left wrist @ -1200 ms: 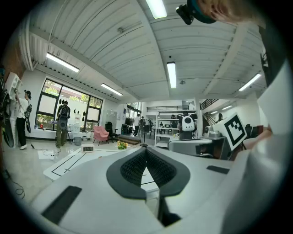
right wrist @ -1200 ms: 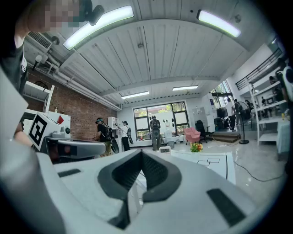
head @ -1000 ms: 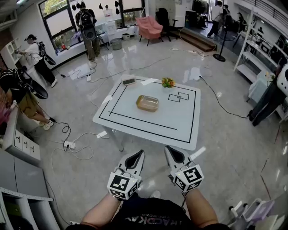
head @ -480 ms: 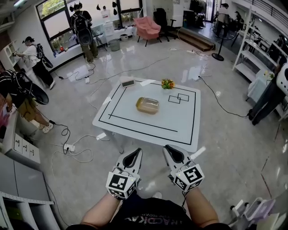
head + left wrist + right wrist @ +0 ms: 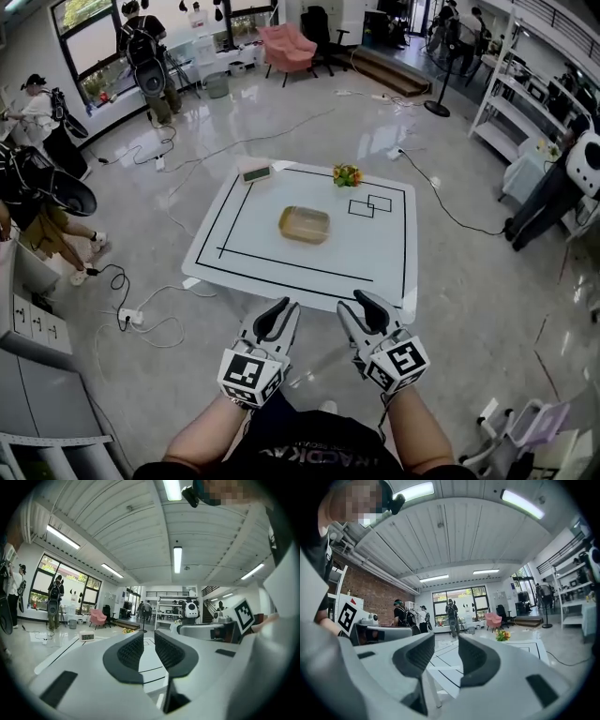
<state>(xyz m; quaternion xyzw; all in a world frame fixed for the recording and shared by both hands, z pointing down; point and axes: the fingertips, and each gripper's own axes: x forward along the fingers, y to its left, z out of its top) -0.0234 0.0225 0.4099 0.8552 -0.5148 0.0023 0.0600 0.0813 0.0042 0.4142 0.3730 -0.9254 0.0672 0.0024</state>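
Left gripper (image 5: 278, 309) and right gripper (image 5: 361, 302) held just off the near edge of the table (image 5: 375, 253); nothing grasped.
Ribbed dark jaws spread on both, gaps empty. Table white, square, lined in black; rounded clear container (image 5: 304, 225) with tan contents set at centre. Small clock (image 5: 255, 173) and flower bunch (image 5: 347, 174) seen along far edge.

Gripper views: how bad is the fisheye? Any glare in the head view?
Left gripper view: heavy fisheye, black vignette corners, ceiling light blown out. Right gripper view: same distortion. Head view: sharp, window glare on glossy floor; table evenly lit.
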